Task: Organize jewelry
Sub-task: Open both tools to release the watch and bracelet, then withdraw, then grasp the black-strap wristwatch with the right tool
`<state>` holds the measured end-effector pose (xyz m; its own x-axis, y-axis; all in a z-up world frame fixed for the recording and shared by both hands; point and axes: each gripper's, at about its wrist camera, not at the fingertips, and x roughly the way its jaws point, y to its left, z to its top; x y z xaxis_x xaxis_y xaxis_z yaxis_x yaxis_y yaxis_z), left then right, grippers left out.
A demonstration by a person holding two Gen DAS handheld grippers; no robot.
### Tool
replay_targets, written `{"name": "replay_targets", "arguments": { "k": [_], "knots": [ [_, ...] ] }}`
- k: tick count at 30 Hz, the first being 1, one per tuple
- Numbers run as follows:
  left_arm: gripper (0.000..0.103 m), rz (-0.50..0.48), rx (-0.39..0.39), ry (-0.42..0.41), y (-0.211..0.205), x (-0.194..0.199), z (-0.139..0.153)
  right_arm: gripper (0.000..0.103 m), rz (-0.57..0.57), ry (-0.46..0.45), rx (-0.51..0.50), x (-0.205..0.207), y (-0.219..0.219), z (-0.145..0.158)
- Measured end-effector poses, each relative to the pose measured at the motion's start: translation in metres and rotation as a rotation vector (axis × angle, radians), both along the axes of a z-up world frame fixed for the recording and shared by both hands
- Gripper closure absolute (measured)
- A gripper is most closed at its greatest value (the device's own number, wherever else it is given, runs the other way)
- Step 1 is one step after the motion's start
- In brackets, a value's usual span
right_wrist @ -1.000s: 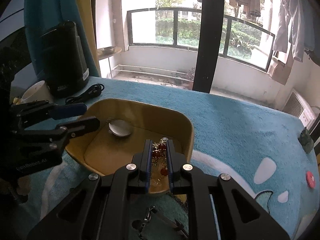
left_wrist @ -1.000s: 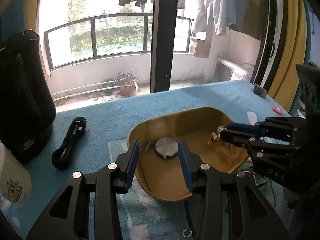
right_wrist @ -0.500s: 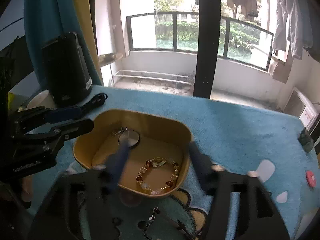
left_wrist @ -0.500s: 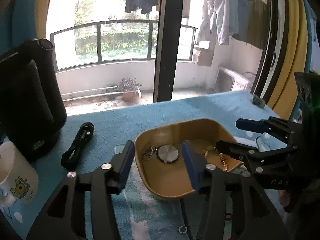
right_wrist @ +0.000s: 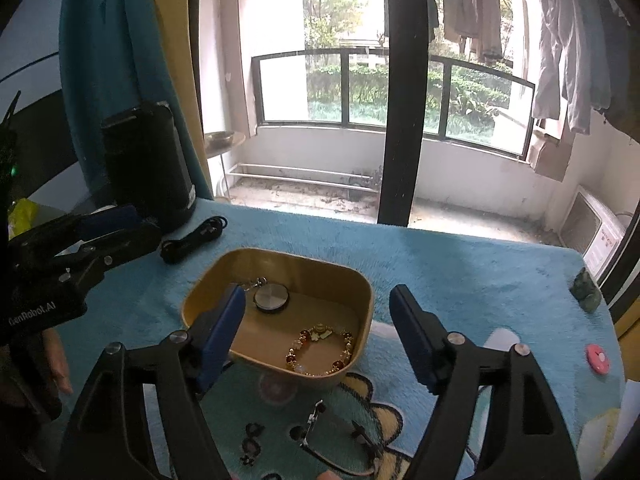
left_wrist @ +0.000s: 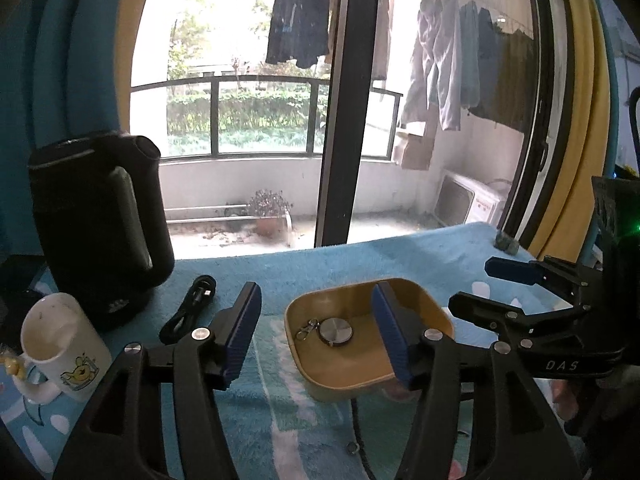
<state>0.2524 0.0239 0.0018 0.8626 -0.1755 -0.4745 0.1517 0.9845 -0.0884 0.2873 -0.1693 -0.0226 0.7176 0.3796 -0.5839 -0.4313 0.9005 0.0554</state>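
1. Change, right gripper (right_wrist: 316, 336): a second ago its fingers (right_wrist: 412, 340) were pinched on the beaded bracelet (right_wrist: 320, 350) over the tray; half a second ago they had let go; now they stand spread wide and hold nothing, pulled back and higher than before.
2. Change, bracelet: it now lies loose on the tray floor, in the near right corner, between the right gripper's two fingers as that camera sees it.
3. Change, left gripper (left_wrist: 316, 332): its fingers (left_wrist: 242, 332) were already apart a second ago; now they are spread wider and raised, and the tray looks smaller between them.
4. No change: the pocket watch (left_wrist: 337, 332) with its clasp sits where it sat, at the tray's far left, between the left fingers in the left view.
5. Count, left of the left fingers: one white mug (left_wrist: 66, 350), one black kettle (left_wrist: 100, 224), one coiled black cable (left_wrist: 190, 312).
6. Count, between the fingers: one yellow tray (right_wrist: 362, 292) on the blue-covered bench (right_wrist: 460, 272), holding two pieces, watch and bracelet.
7. Count, near side of the tray, below the right fingers: several small dark pieces (right_wrist: 250, 442) and a thin metal item on the cloth; too blurred to number.
8. Count, right of the right fingers: one pink disc (right_wrist: 598, 358), one small green figure (right_wrist: 585, 288) at the bench edge.
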Motion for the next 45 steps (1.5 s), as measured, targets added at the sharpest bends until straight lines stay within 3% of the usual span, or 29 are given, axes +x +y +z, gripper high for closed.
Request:
{"name": "replay_targets", "arguments": {
  "k": [9, 19, 28, 37, 45],
  "knots": [
    [0.041, 0.027, -0.041, -0.008, 0.004, -0.023, 0.011, 0.009, -0.019, -0.032, -0.001, -0.021, -0.01, 0.017],
    [0.041, 0.029, -0.005, -0.047, -0.006, -0.061, 0.021, 0.008, -0.048, -0.109, 0.036, -0.06, -0.041, 0.041],
    [0.041, 0.024, -0.003, 0.014, -0.024, -0.101, 0.003, 0.008, -0.075, -0.154, 0.053, -0.102, -0.084, 0.051],
    [0.041, 0.064, -0.012, 0.072, -0.019, -0.131, -0.024, 0.008, -0.072, -0.087, 0.039, -0.129, -0.101, 0.026],
    [0.041, 0.054, 0.013, 0.107, -0.01, -0.141, -0.034, 0.008, -0.033, 0.006, 0.027, -0.149, -0.081, -0.008]
  ]
}}
